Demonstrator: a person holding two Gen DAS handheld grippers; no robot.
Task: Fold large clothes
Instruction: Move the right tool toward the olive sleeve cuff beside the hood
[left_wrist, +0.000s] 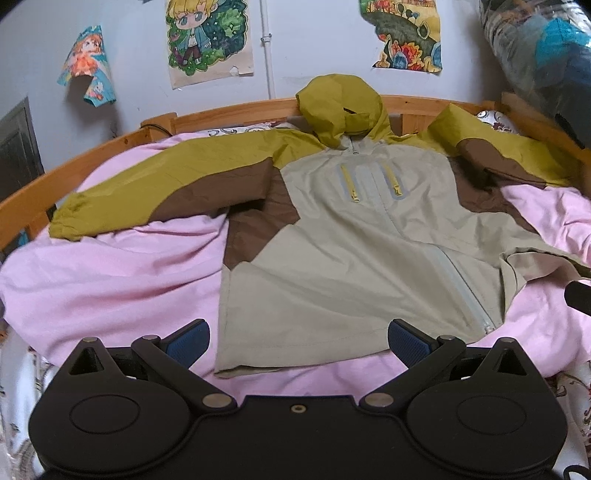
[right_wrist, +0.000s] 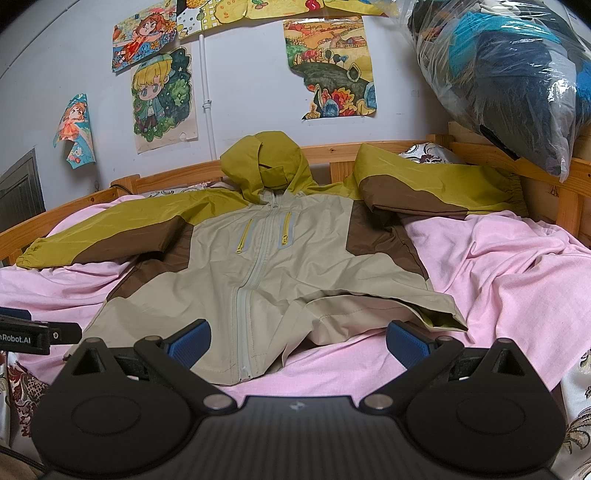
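Observation:
A hooded jacket (left_wrist: 343, 251) in beige, brown and olive lies face up on a pink sheet (left_wrist: 122, 280), zipped, sleeves spread, hood against the headboard. It also shows in the right wrist view (right_wrist: 266, 273), where its right hem corner (right_wrist: 436, 314) is turned up. My left gripper (left_wrist: 298, 341) is open and empty, just above the jacket's bottom hem at its left side. My right gripper (right_wrist: 297, 341) is open and empty, above the hem near the zipper end. The left gripper's body (right_wrist: 33, 334) shows at the left edge of the right wrist view.
A wooden bed frame (left_wrist: 229, 114) runs along the back and right side (right_wrist: 517, 162). A plastic bag of dark and blue fabric (right_wrist: 517, 74) rests on the right rail. Posters (right_wrist: 328, 70) hang on the wall. A patterned bedspread (right_wrist: 576, 406) lies under the pink sheet.

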